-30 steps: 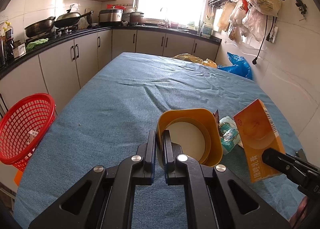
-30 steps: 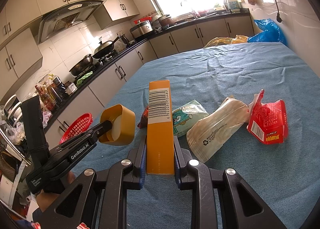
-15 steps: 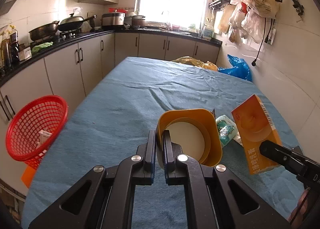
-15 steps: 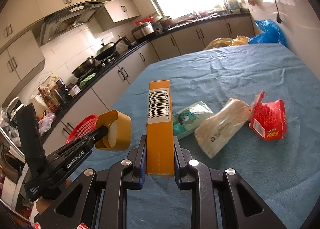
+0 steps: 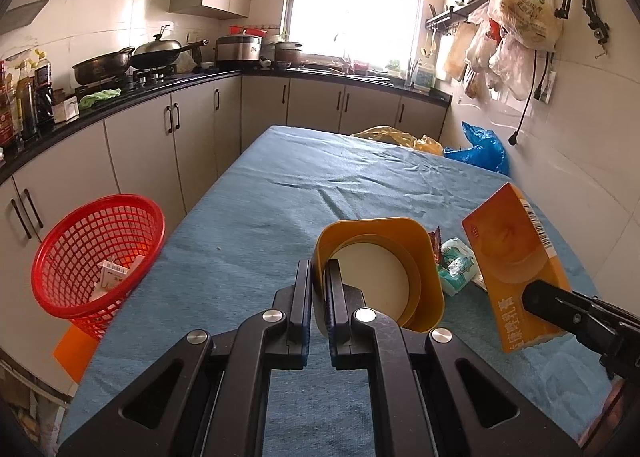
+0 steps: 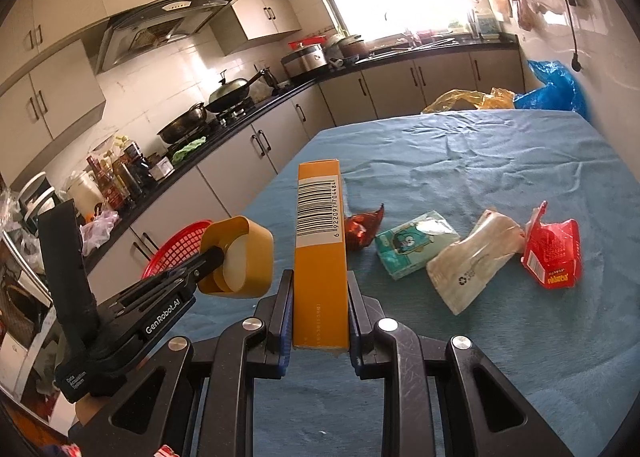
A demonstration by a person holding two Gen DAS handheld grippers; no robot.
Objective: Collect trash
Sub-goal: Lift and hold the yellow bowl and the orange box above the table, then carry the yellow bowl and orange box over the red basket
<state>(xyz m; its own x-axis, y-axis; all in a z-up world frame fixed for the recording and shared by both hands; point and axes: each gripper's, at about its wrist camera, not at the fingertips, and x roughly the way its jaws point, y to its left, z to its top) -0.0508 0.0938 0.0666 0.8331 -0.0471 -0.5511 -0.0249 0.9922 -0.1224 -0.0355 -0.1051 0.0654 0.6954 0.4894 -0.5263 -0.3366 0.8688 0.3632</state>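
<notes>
1. The left gripper (image 5: pixel 319 289) has its jaws pinched on the wall of a yellow cup (image 5: pixel 380 269), a squarish tub with a pale inside, held clear above the blue tablecloth (image 5: pixel 280 209). From the right wrist view the same cup (image 6: pixel 238 257) hangs off the left gripper (image 6: pixel 208 261) in the air beside the table's near-left edge.

2. The right gripper (image 6: pixel 320 313) has its jaws clamped on both narrow sides of an orange carton (image 6: pixel 320 257), barcode face toward the camera, standing nearly upright between the fingers and lifted off the cloth. In the left wrist view that carton (image 5: pixel 516 269) tilts to the right of the cup, gripped low down by the right gripper (image 5: pixel 560 309).

3. Trash on the tablecloth (image 6: pixel 480 161) — a crumpled red-brown wrapper (image 6: pixel 362 229) just behind the carton, a teal tissue pack (image 6: pixel 416 243) beside it, a pale paper pouch (image 6: pixel 476 261) just right of the pack, and a torn red packet (image 6: pixel 554 253) furthest right, close to the pouch.

4. A red mesh basket (image 5: pixel 96 257) sits beside the table's left edge, below the tabletop, with a small white box (image 5: pixel 114 273) inside it.

5. At the far end of the table lie a yellow plastic bag (image 5: pixel 396 135) and a blue plastic bag (image 5: pixel 480 149), near the wall.
</notes>
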